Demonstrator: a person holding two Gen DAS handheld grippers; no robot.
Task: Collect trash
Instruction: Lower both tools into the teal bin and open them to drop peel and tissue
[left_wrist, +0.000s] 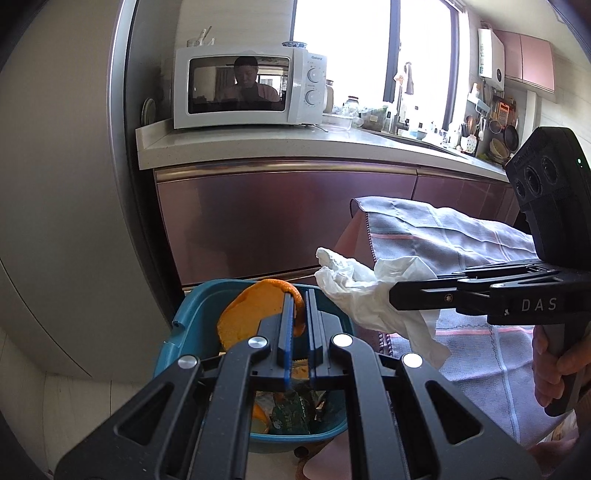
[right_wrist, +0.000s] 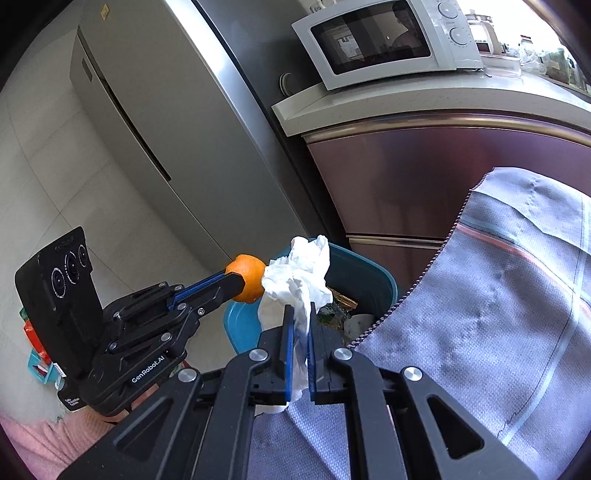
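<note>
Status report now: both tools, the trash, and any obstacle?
Left tool shut on orange peel, over blue bin. Right tool shut on white tissue, beside it. No obstacle seen.

Orange peel (left_wrist: 255, 310), curved, bright orange, pinched at its edge, held above teal trash bin (left_wrist: 192, 310) at lower centre of left wrist view; in right wrist view peel sits left of centre. White crumpled tissue (right_wrist: 295, 280), clamped at its lower part, hangs over bin rim at centre, just beside peel. Bin open, upright; wrappers and peel scraps (left_wrist: 291, 410) inside.
</note>
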